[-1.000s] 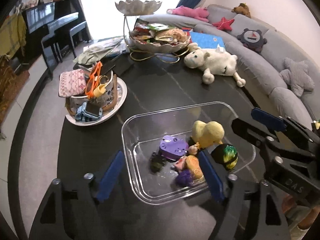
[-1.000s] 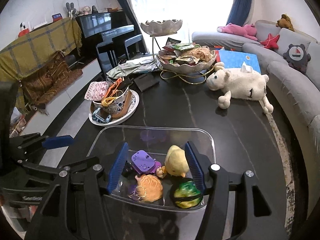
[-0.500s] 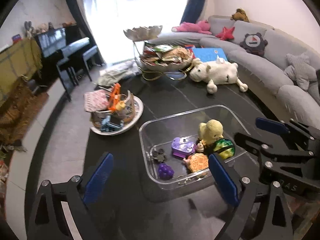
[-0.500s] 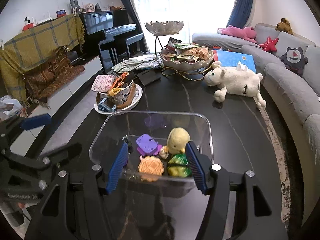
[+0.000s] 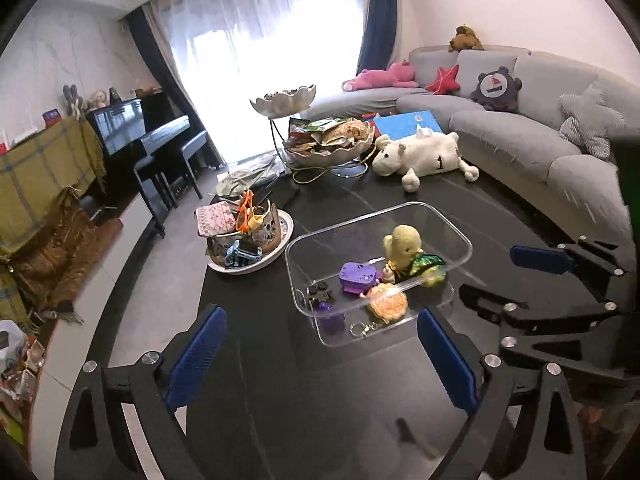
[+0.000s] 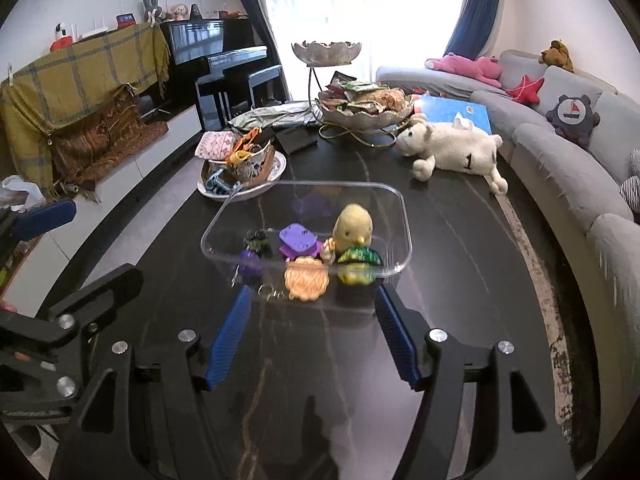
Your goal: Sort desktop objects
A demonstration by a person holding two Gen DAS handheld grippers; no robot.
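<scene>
Desktop objects: small toys lay gathered inside a clear plastic bin [image 6: 402, 216] near the middle of the dark tabletop [image 6: 460, 264].
Sofa: a grey sofa [image 5: 532, 136] curved along the far right, with cushions and plush toys on it.
Piano: a black piano [image 6: 208, 52] stood at the far left beside a plaid-covered cabinet.
Tabletop: it also carried a white plush sheep [image 6: 452, 150] at the far right, a tiered snack stand [image 6: 362, 110] at the far end and a plate of oddments [image 6: 240, 168] just left of the bin.
Bin contents: a yellow chick [image 6: 354, 226] sat toward the right, a green shiny toy [image 6: 358, 264] near it, an orange round toy [image 6: 306, 278] against the near wall, a purple flat toy [image 6: 298, 240] in the middle, a dark small toy [image 6: 256, 240] at the left.
Left gripper [image 5: 320, 364]: jaws stood wide apart, empty, near the bin without touching it.
Right gripper [image 6: 312, 344]: jaws were apart, empty, tips close to the bin's near wall.
</scene>
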